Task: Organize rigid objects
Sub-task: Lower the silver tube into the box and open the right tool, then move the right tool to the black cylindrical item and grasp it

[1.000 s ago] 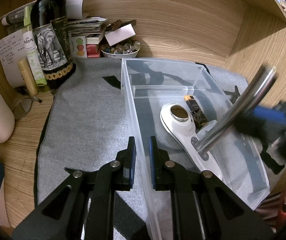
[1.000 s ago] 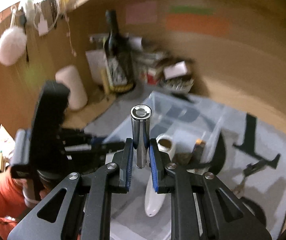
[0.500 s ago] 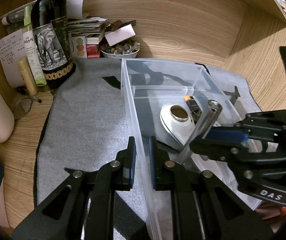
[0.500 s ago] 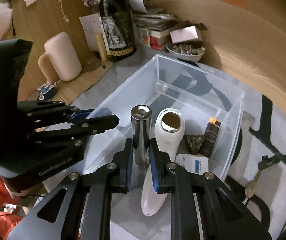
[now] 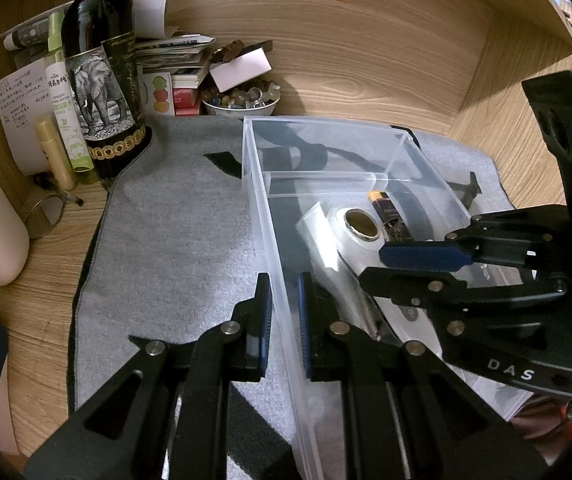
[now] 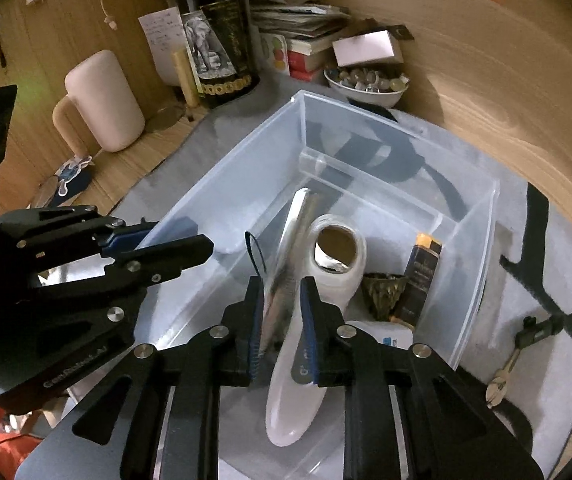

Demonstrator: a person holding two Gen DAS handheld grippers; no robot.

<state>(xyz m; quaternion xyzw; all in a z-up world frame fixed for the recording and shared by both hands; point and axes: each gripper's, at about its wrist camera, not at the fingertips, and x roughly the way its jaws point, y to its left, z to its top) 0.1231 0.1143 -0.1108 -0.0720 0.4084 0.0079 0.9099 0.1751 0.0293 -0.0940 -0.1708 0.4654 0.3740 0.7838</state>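
Since half a second before, the metal cylinder (image 6: 291, 236) had tipped from upright in the right gripper (image 6: 282, 320) to slanting away into the clear plastic bin (image 5: 270, 216), blurred, its near end between jaws that now stood a little apart; whether the pads touched it could not be told.

In the left wrist view, the left gripper (image 5: 284, 320) straddled the bin's left wall, jaws narrow, one pad outside and one inside; whether they pinched it could not be told. The right gripper reached in from the right above the white handheld device (image 5: 349, 232), with a battery (image 5: 385, 210) just beyond it. Far left on the bench (image 5: 34, 312) stood a wine bottle (image 5: 102, 80). The cylinder showed here only as a pale streak.

The right wrist view alone showed a small brass piece (image 6: 381, 292) between device and battery, and a key (image 6: 501, 380) on the grey mat (image 6: 557, 360), right of the bin.
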